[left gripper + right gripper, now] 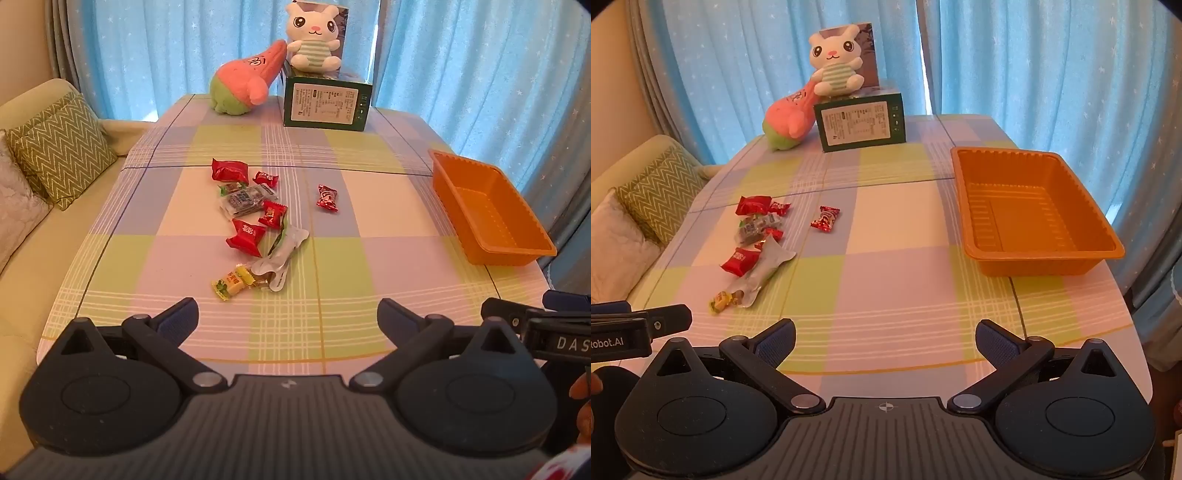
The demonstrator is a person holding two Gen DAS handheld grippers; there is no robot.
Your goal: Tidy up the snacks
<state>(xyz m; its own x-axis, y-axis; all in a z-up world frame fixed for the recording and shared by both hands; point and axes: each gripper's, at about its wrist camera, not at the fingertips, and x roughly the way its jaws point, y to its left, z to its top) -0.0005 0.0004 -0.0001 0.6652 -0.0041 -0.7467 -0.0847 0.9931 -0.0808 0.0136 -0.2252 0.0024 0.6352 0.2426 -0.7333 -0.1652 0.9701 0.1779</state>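
Dark claw (287, 314) with blue ribbed pads (176, 320).

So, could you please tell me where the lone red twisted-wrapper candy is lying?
In both wrist views the lone red twisted-wrapper candy lies alone on the checked tablecloth, between the snack pile and the orange plastic tray.

Bare checked-cloth surface (886, 266) mid-frame between scattered wrapped snacks (753, 243) at left and orange plastic tray (1049, 266) at right.

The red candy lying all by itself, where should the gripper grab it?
Probably across the plump middle of the lone red candy, coming straight down from above. It lies flat on the table, apart from the pile, and its twisted ends are thin and floppy.
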